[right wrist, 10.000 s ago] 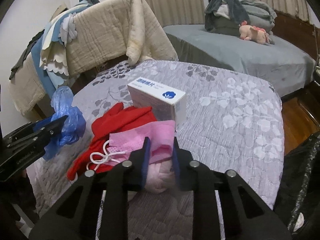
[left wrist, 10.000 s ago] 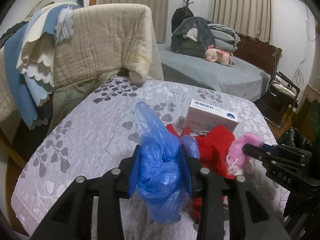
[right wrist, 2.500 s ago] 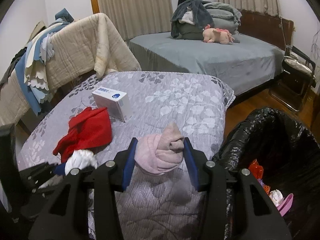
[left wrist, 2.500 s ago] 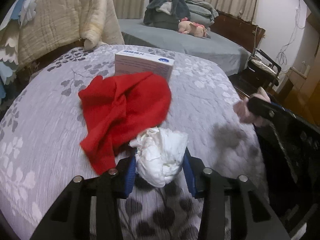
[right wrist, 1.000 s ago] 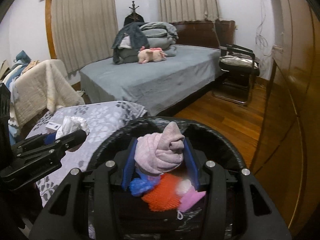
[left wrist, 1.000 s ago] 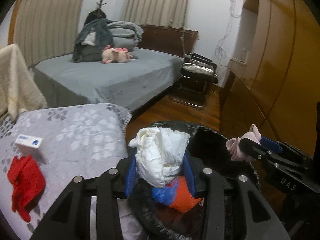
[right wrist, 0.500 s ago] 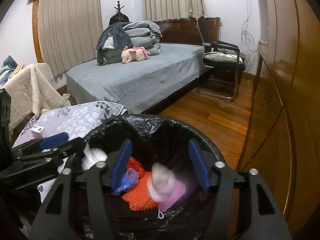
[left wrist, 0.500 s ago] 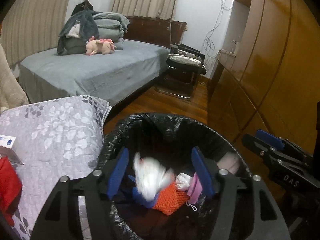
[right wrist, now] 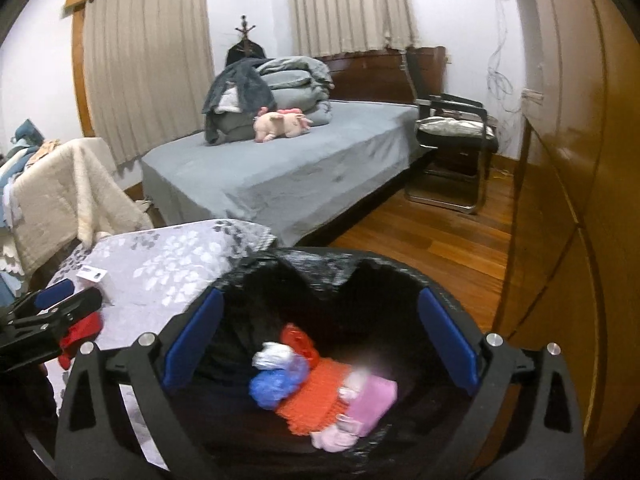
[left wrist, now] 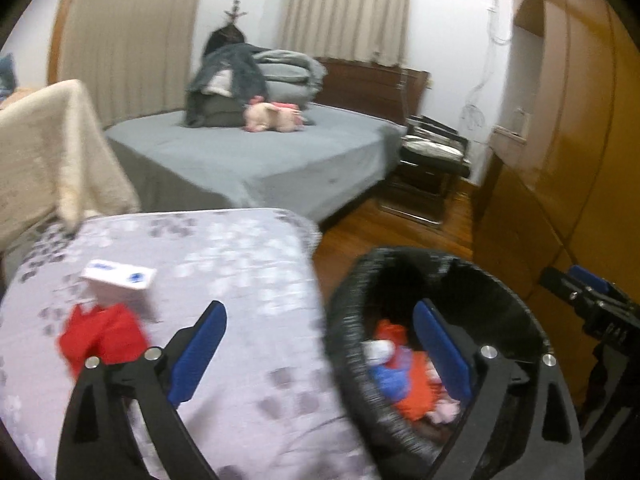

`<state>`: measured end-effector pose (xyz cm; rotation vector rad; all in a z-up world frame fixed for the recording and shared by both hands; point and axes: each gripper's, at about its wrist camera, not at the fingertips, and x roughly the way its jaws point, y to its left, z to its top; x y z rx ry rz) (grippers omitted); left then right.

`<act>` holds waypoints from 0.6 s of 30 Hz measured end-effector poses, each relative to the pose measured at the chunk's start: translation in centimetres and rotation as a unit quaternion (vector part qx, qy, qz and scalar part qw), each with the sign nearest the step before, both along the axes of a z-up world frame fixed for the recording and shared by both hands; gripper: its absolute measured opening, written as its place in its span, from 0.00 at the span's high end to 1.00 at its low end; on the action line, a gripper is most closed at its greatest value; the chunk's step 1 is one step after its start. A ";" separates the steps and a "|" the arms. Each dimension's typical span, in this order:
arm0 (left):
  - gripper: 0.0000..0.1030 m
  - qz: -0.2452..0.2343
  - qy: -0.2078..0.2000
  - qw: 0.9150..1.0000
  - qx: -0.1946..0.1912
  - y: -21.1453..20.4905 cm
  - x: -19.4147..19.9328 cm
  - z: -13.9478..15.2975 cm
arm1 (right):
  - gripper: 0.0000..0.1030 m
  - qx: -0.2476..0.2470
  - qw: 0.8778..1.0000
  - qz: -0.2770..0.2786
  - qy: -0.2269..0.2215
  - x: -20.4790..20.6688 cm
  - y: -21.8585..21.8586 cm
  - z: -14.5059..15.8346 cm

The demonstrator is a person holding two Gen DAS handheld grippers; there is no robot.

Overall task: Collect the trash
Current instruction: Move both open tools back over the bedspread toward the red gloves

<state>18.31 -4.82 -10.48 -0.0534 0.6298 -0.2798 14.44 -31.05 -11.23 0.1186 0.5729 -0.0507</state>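
1. The right tool (right wrist: 320,340) is hanging over the bin (right wrist: 312,268), its jaws opening wide with nothing between the pads.
2. The left tool (left wrist: 320,352) is also opening wide and gripping nothing; one blue pad is showing over the table (left wrist: 240,264), the other over the bin's mouth.
3. The trash (right wrist: 320,396) is lying inside the black-lined bin: a white wad, a blue bag, an orange net and pink pieces piled together.
4. The bin is standing just beside the table's corner, on the wooden floor (right wrist: 440,240).
5. A red cloth (left wrist: 100,340) is lying on the table, touching a white box (left wrist: 120,284).
6. A grey bed (right wrist: 280,168) is standing behind, well apart.
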 end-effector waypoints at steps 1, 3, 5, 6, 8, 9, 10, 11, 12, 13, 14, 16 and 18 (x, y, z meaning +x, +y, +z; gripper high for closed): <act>0.10 0.011 0.000 1.000 0.001 1.0 -0.1 0.0 | 0.07 0.001 1.000 0.009 0.000 0.2 0.9 0.0; 0.10 0.039 -0.001 0.999 0.005 3.5 -0.5 0.0 | 0.07 0.004 1.000 0.027 0.000 0.8 2.5 0.1; 0.10 0.065 -0.004 0.998 0.014 5.8 -0.9 0.0 | 0.07 0.004 0.999 0.046 -0.001 1.3 4.3 0.3; 0.10 0.074 -0.006 0.997 0.017 6.6 -1.2 0.0 | 0.07 0.004 0.999 0.053 -0.002 1.5 5.1 0.4; 0.10 0.098 -0.006 0.995 0.022 8.7 -1.5 -0.1 | 0.07 0.003 0.997 0.074 -0.003 2.0 7.3 0.4; 0.10 0.107 -0.006 0.994 0.023 9.7 -1.7 -0.1 | 0.07 0.004 0.996 0.085 -0.003 2.4 8.5 0.3; 0.10 0.117 -0.005 0.993 0.025 10.4 -1.8 -0.2 | 0.07 0.007 0.995 0.100 -0.002 3.0 10.0 0.4; 0.10 0.128 -0.006 0.991 0.029 11.4 -2.0 -0.3 | 0.07 0.007 0.994 0.108 -0.002 3.3 10.9 0.4; 0.10 0.136 -0.007 0.990 0.031 12.1 -2.1 -0.3 | 0.07 0.007 0.993 0.117 -0.002 3.6 12.0 0.3; 0.10 0.144 -0.008 0.989 0.034 12.9 -2.2 -0.4 | 0.07 0.007 0.992 0.124 -0.002 3.9 12.7 0.2; 0.10 0.152 -0.007 0.988 0.036 13.7 -2.3 -0.5 | 0.07 0.007 0.991 0.131 0.000 4.2 13.5 0.1; 0.10 0.165 -0.005 0.986 0.039 14.9 -2.4 -0.8 | 0.07 0.007 0.989 0.146 0.004 4.8 15.2 -0.2; 0.10 0.176 -0.001 0.984 0.039 16.2 -2.4 -1.2 | 0.07 0.005 0.988 0.156 0.006 5.3 16.5 -0.6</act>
